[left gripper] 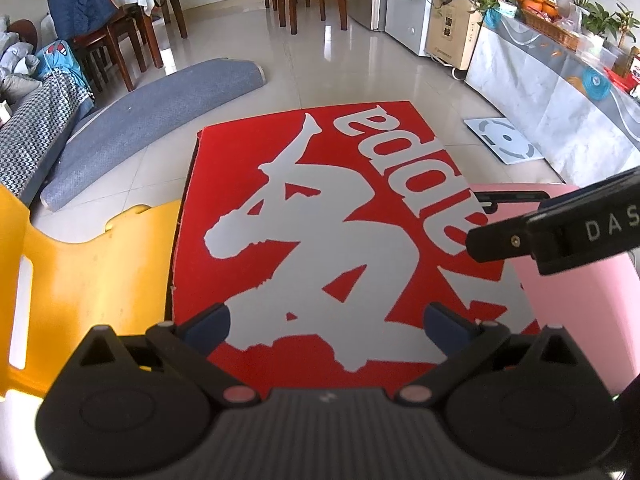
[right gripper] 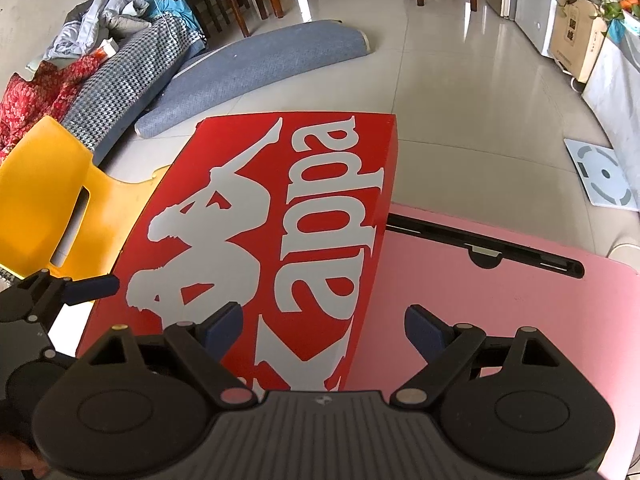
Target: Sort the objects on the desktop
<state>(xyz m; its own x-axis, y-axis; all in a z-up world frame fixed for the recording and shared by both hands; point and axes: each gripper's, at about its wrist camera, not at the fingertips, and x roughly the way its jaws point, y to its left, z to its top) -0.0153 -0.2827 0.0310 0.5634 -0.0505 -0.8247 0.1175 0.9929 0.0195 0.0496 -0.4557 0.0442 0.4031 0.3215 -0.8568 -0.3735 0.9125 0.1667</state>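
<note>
A red shoebox with a white logo (left gripper: 320,220) (right gripper: 256,232) lies with its lid closed on a pink desk (left gripper: 580,300) (right gripper: 500,280). My left gripper (left gripper: 326,326) hovers open over the box's near end, nothing between its fingers. In the left wrist view, the right gripper (left gripper: 496,240) reaches in from the right over the box's right edge. My right gripper (right gripper: 324,328) stands open above the box's near right corner and the pink desk, holding nothing. The left gripper's finger (right gripper: 92,286) shows at the box's left edge in the right wrist view.
A yellow plastic chair (left gripper: 80,272) (right gripper: 44,184) stands left of the box. A black slot (right gripper: 480,248) runs along the desk's far edge. Beyond lie a tiled floor, a blue-grey mat (left gripper: 160,120), a white scale (left gripper: 504,140), wooden chairs and a marble-patterned cabinet (left gripper: 552,92).
</note>
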